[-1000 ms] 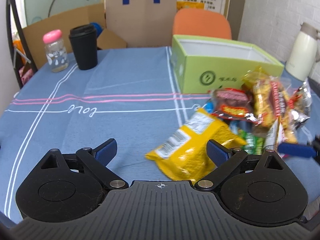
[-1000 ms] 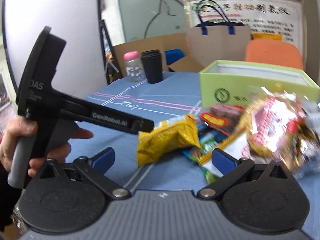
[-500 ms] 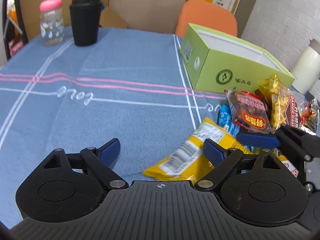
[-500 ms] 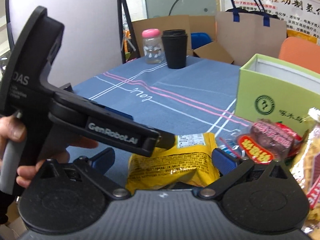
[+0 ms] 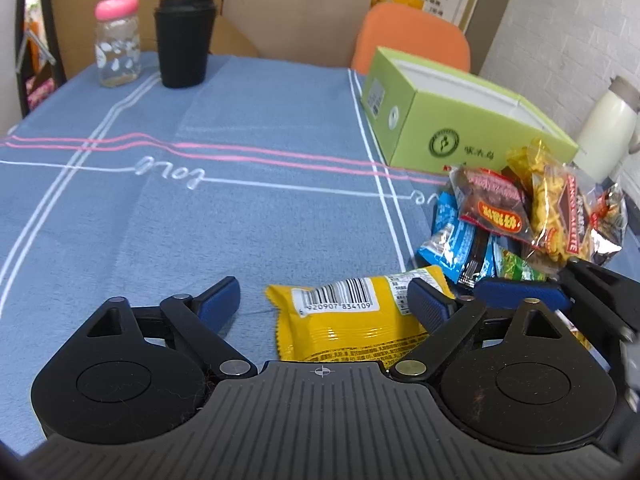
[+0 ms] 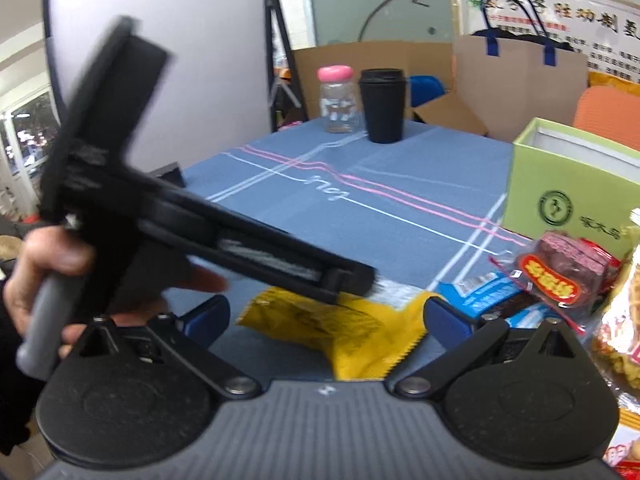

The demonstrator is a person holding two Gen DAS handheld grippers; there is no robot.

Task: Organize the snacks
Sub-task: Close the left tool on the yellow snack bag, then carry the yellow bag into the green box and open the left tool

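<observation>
Left gripper [image 5: 326, 300] opening over yellow packet [image 5: 352, 320], lengthwise crosswise

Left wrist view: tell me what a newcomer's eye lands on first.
A yellow snack packet lies barcode-up on the blue tablecloth, right between the opening left tongs, untouched. To the right a bright heap of snacks sits before an open green box.

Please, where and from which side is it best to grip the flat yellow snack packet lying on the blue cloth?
Probably across the narrow width of the flat yellow snack packet, coming from above. It lies flat, and the left gripper, whose jaws are opening, already straddles it.
</observation>
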